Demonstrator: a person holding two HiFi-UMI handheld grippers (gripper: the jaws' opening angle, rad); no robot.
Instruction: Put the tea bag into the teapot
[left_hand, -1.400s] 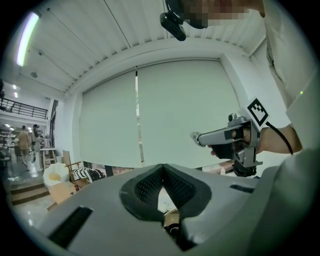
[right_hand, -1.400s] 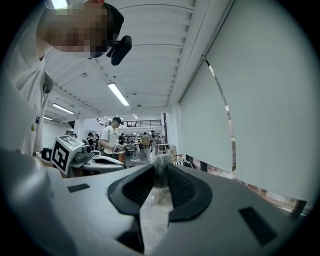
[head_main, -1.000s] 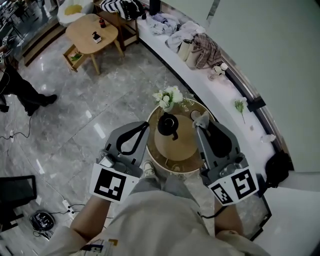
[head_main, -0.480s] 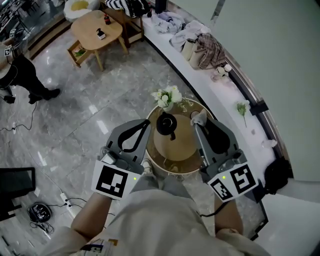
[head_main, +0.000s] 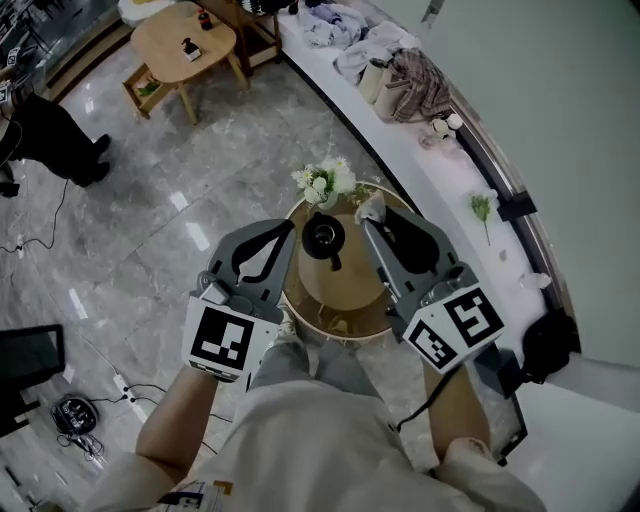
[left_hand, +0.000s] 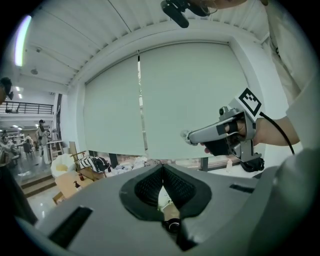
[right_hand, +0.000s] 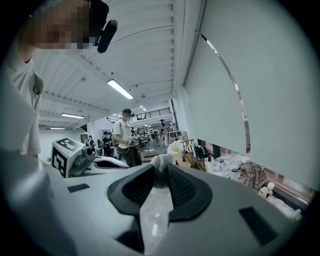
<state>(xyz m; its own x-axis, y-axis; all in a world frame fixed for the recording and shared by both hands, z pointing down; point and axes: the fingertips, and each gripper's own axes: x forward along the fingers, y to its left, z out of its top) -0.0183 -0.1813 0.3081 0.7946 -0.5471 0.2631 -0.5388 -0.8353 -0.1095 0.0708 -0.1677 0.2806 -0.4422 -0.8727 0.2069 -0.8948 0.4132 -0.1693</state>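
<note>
right gripper (head_main: 372, 222): jaws pinch tea bag (head_main: 369, 206), at 2 o'clock of teapot (head_main: 323, 238), short of its mouth (so not dropped yet) | left gripper (head_main: 288, 228): jaws together, empty, at 9 o'clock, probably ready to steady it

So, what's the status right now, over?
Left gripper shut, empty. Right gripper shut on tea bag, near the teapot, not yet in. Flowers close behind the pot; path looks clear.
</note>
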